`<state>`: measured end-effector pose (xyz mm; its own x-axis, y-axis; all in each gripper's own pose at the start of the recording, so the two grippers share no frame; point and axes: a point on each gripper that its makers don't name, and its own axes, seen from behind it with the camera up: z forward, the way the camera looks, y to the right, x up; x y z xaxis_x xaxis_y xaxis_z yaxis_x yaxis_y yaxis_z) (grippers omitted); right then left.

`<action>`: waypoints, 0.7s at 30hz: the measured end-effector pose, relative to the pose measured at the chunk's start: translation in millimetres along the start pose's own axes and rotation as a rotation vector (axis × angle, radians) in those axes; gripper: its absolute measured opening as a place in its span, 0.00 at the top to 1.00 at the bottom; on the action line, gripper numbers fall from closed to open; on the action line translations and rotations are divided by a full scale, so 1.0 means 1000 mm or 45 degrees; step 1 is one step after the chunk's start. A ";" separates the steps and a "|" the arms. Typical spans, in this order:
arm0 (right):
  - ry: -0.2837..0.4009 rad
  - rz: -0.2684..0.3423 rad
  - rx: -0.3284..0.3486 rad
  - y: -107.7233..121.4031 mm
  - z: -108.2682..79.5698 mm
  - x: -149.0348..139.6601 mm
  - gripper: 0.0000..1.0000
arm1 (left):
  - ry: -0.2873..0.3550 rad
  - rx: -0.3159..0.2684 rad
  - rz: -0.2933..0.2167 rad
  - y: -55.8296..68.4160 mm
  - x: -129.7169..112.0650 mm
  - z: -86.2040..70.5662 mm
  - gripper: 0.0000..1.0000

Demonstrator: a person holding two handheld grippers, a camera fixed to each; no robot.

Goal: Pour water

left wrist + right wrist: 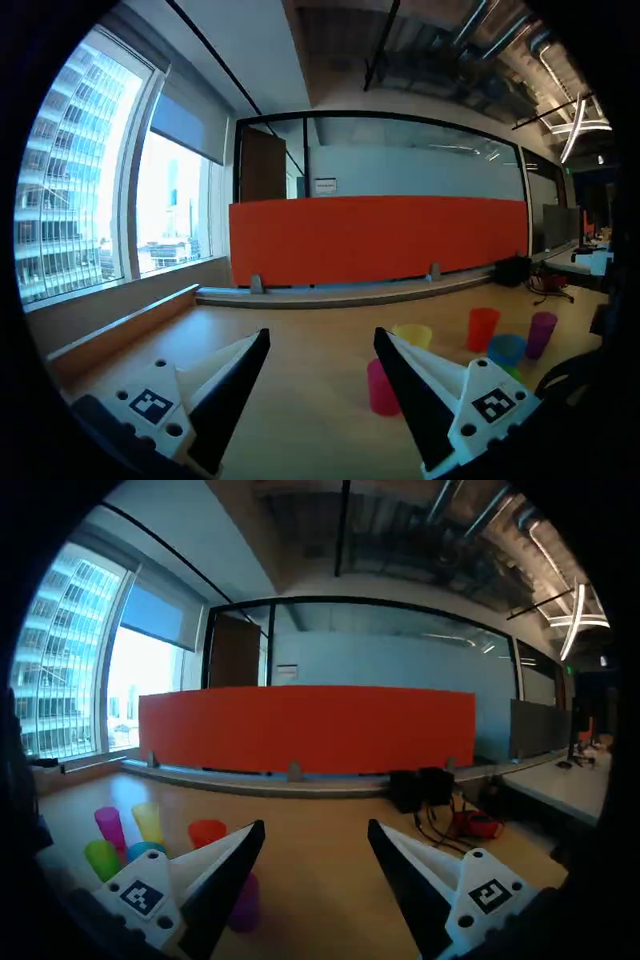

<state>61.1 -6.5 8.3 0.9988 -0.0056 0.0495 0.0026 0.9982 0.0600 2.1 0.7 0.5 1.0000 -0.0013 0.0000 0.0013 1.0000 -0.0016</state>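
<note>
Cups (482, 328) grouped on the surface (320, 408), near the left gripper (321, 331), beside the right gripper (316, 824); both pairs of fingers (232, 380) apart, empty. Judged light, thin, squashable: best pinched gently mid-wall.

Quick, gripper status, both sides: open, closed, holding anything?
Left gripper: open, holding nothing.
Right gripper: open, holding nothing.

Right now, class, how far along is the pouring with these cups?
Done: nothing visible; the cups stand upright on the table. In hand: nothing, since the left gripper and right gripper are both open and empty. Left: grasping a cup and pouring; whether any cup holds water cannot be told.
</note>
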 end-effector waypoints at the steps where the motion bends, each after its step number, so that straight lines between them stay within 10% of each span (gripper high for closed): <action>1: -0.006 0.000 0.008 -0.001 0.001 0.004 0.00 | 0.000 -0.006 -0.005 0.002 0.006 0.001 0.04; 21: 0.032 -0.007 0.066 0.005 0.016 0.123 0.00 | -0.002 -0.100 -0.036 0.006 0.126 0.021 0.04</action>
<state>182.9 -3.6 30.5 0.9997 -0.0090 0.0240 0.0062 0.9937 0.1117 128.5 6.3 21.2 0.9996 -0.0297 0.0026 0.0298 0.9963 -0.0801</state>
